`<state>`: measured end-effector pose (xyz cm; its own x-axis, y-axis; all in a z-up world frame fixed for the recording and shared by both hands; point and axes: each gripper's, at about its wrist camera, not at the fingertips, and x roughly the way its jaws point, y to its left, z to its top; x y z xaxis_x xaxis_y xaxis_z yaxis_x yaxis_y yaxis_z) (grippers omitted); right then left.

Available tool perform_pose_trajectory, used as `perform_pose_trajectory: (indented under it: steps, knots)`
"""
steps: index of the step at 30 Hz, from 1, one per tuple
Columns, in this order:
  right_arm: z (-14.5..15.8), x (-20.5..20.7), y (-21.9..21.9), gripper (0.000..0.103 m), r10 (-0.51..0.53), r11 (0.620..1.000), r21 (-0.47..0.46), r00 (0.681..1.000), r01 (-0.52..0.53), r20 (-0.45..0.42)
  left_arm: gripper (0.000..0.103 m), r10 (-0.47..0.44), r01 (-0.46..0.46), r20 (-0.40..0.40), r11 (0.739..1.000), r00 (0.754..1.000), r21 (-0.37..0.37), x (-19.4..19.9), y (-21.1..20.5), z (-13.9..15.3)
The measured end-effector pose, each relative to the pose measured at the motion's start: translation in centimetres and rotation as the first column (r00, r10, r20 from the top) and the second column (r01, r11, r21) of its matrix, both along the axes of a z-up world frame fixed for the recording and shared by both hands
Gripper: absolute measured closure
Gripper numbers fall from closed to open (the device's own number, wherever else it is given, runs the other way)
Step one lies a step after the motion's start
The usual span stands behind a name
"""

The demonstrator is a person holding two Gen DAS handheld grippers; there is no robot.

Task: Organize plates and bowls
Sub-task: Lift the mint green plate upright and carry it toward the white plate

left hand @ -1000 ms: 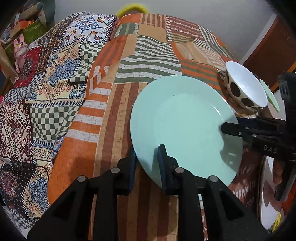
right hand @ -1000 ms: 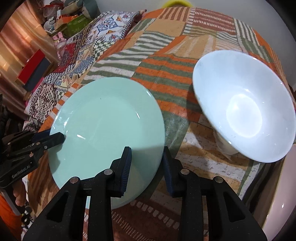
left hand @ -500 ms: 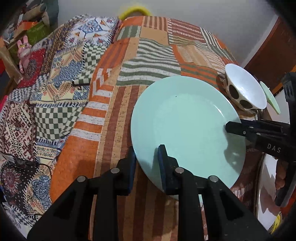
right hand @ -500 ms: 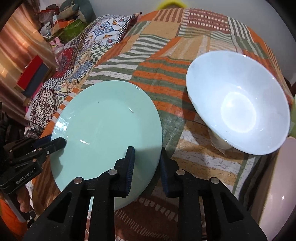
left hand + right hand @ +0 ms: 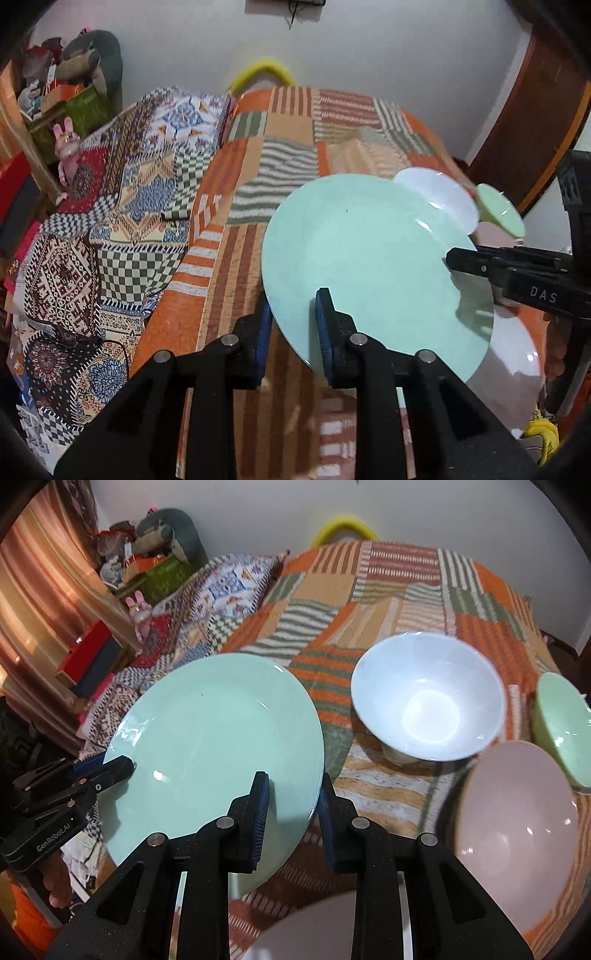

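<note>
Left wrist view: the left gripper [image 5: 291,314] is clamped on the near rim of the mint-green plate [image 5: 369,258], one pad above, one below. The plate is up off the patchwork cloth [image 5: 280,155] now, whereas a second ago it lay flat there. At three o'clock the right gripper [image 5: 452,260] pinches the opposite edge. Behind, at one o'clock, the white bowl [image 5: 439,192] and a green bowl [image 5: 498,208] sit lower in view.

Right wrist view: the right gripper [image 5: 293,794] has just been closing, and its pads now bite the plate [image 5: 214,731] rim. The left gripper [image 5: 125,766] holds on at nine o'clock. At three o'clock sits a pink bowl [image 5: 517,812], the white bowl [image 5: 428,698] at one o'clock. I judge a two-handed carry is under way, toward a stacking spot.
</note>
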<state>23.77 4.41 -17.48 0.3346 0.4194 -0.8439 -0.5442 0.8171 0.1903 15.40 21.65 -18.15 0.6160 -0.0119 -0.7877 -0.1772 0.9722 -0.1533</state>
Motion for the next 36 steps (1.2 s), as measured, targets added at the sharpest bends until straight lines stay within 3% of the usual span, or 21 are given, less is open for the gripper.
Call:
perform_pose_trajectory:
  steps: [7, 15, 24, 36]
  knots:
    - [3.2, -2.8, -2.7, 0.079, -0.021, 0.999, 0.045, 0.998, 0.018, 0.058, 0.08, -0.025, 0.024, 0.07, 1.0, 0.997, 0.017, -2.9, -2.8, 3.6]
    - [5.2, -5.9, -5.7, 0.079, -0.05, 0.995, 0.089, 0.994, 0.041, 0.101, 0.08, -0.057, 0.056, 0.1, 0.998, 0.993, 0.013, -5.7, -5.7, 5.4]
    - [5.5, -8.5, -9.5, 0.079, -0.098, 0.989, 0.117, 0.989, 0.085, 0.112, 0.08, -0.106, 0.105, 0.099, 0.994, 0.989, 0.012, -7.5, -9.3, 5.9]
    - [4.1, -10.9, -13.6, 0.079, -0.17, 0.981, 0.114, 0.981, 0.158, 0.097, 0.08, -0.169, 0.169, 0.035, 0.986, 0.985, -0.001, -8.2, -13.3, 3.9]
